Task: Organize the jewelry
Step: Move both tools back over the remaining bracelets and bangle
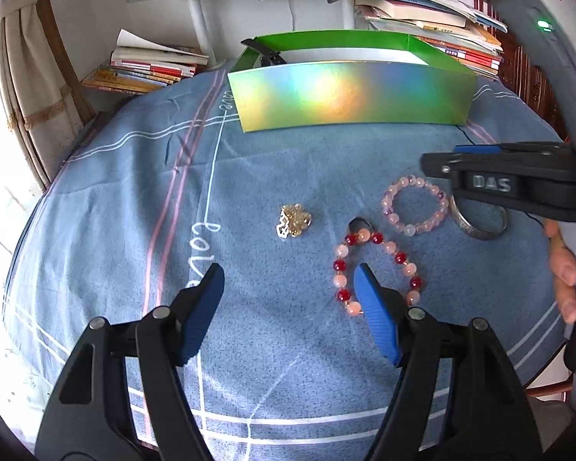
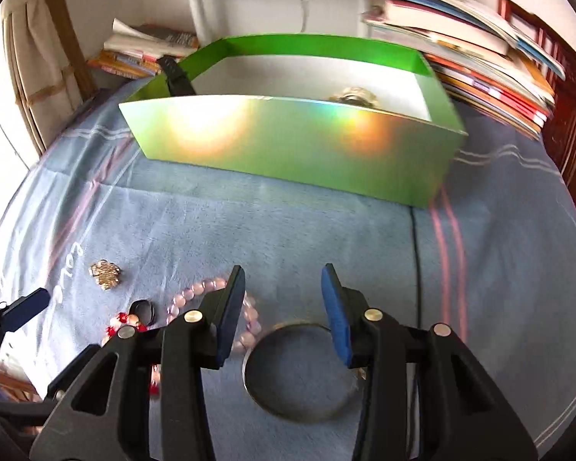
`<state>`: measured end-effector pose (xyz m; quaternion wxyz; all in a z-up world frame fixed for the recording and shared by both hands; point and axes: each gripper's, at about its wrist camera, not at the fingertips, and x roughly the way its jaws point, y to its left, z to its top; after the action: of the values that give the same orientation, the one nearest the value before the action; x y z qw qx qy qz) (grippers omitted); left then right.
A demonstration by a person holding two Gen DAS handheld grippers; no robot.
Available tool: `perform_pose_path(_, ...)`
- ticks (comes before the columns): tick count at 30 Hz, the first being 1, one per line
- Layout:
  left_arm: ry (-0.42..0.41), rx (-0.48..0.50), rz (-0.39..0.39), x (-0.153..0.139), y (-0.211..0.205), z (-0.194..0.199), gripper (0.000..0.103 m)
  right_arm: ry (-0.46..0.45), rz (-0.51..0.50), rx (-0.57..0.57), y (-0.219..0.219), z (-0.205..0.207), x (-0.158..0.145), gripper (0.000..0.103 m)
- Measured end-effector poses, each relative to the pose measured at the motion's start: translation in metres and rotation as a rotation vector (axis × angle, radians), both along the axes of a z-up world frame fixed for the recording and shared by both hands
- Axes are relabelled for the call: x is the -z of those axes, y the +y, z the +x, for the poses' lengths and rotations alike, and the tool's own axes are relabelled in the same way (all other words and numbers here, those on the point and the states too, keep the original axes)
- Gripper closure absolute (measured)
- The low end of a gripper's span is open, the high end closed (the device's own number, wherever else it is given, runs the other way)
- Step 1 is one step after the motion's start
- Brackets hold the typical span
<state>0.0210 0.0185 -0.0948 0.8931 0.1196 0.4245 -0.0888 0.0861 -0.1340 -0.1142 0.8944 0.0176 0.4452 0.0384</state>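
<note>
Jaws apart on both: left gripper [image 1: 288, 280] empty above the blue cloth [image 1: 272, 176], beside the red-and-pink bead bracelet [image 1: 378, 269]; right gripper [image 2: 284, 288] empty over the silver bangle [image 2: 299, 372], beside the pink bead bracelet [image 2: 211, 296]. Best to straddle one bangle edge, close gently, lift clear toward the green box [image 2: 295, 146].
</note>
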Motion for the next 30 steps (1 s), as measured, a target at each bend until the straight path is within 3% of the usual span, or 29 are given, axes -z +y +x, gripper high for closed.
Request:
perform_pose_path(8,0.024,0.003,0.002,0.006,0.000,0.002,0.033,0.009,-0.079,-0.002,0.007,0.008,0.006,0.061)
perform_pose_path(22,0.037,-0.002,0.000,0.008,0.001,0.008,0.032,0.029,-0.056,0.160,-0.044,-0.008,0.006,0.061)
perform_pose_path(30,0.048,-0.002,0.004,0.011,-0.003,0.010,0.032,-0.025,0.000,0.084,-0.030,-0.014,-0.011,0.061)
